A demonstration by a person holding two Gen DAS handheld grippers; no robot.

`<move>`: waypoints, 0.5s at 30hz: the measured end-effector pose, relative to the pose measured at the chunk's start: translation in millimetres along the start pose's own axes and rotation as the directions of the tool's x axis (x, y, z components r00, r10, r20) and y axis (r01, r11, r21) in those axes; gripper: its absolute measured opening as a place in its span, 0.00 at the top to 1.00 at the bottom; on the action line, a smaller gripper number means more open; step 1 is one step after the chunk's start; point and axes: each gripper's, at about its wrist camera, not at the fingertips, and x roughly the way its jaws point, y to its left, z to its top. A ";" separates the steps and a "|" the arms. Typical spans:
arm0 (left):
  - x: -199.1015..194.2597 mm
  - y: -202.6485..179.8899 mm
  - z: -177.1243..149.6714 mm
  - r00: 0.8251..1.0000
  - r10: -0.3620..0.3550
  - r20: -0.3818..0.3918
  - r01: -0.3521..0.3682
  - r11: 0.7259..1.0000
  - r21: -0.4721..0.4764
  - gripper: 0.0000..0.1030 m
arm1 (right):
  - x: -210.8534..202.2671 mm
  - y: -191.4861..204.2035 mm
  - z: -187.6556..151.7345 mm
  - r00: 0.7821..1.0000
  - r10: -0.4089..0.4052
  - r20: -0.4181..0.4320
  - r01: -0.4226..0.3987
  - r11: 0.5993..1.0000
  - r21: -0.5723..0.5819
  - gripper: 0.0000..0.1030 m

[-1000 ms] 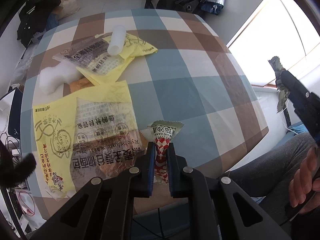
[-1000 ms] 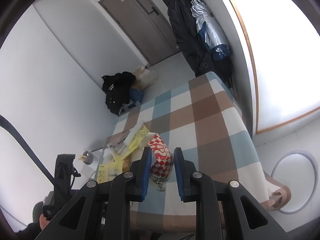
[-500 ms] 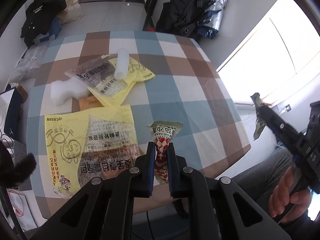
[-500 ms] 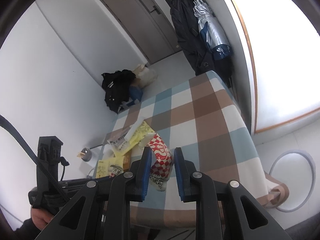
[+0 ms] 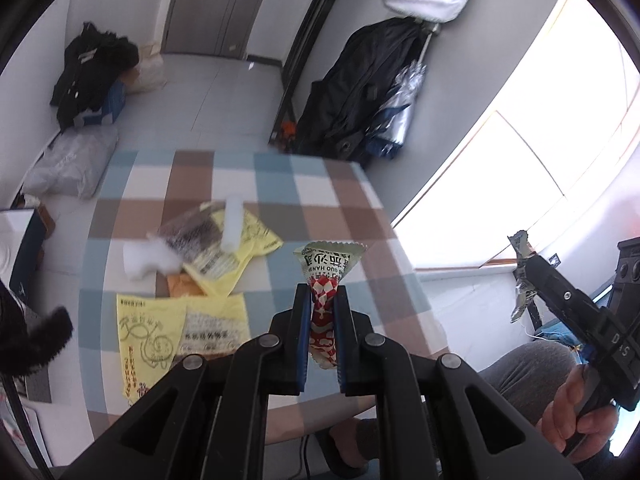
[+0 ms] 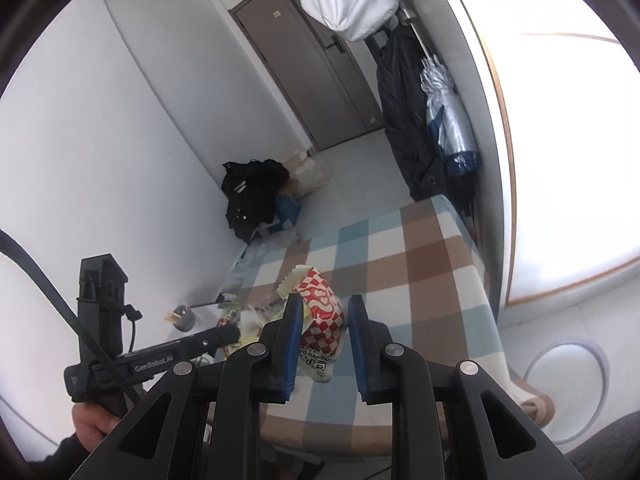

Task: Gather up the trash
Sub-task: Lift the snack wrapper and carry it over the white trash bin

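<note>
My left gripper [image 5: 322, 300] is shut on a red-and-white checked snack wrapper [image 5: 330, 256], held in the air above the near edge of the checked tablecloth [image 5: 312, 184]. At the right of the left wrist view, my right gripper [image 5: 520, 264] pinches a crumpled wrapper [image 5: 522, 300] that shows its silver inside. In the right wrist view, the right gripper [image 6: 325, 300] is shut on this second red-and-white wrapper [image 6: 316, 288], lifted over the table [image 6: 432, 248]. The left gripper [image 6: 230, 332] reaches in from the left there, with a hand [image 6: 92, 420] on its handle.
On the cloth lie a big yellow bag [image 5: 152, 340], a second yellow bag [image 5: 248, 236], a clear printed bag [image 5: 192, 236], white foam [image 5: 148, 258], a white bottle [image 5: 233, 224] and an orange packet [image 5: 182, 284]. A person's leg [image 5: 520, 368] is at the table's near right. Coats [image 5: 360, 92] hang beyond.
Both grippers have risen with their wrappers still held. The table now looks lower and farther away, and the left view has tipped up to show more of the room.
</note>
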 end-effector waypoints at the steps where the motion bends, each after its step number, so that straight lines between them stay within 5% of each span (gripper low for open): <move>1: -4.4 -5.4 4.1 1.000 -0.011 0.016 0.011 1.000 0.008 0.93 | -7.5 3.4 6.3 1.000 0.003 0.013 -0.003 1.000 -0.012 0.79; 15: -10.0 -117.7 51.0 0.988 -0.138 0.073 0.122 0.974 0.190 0.93 | -109.9 -28.6 62.9 0.980 -0.070 0.188 0.070 0.998 0.004 0.79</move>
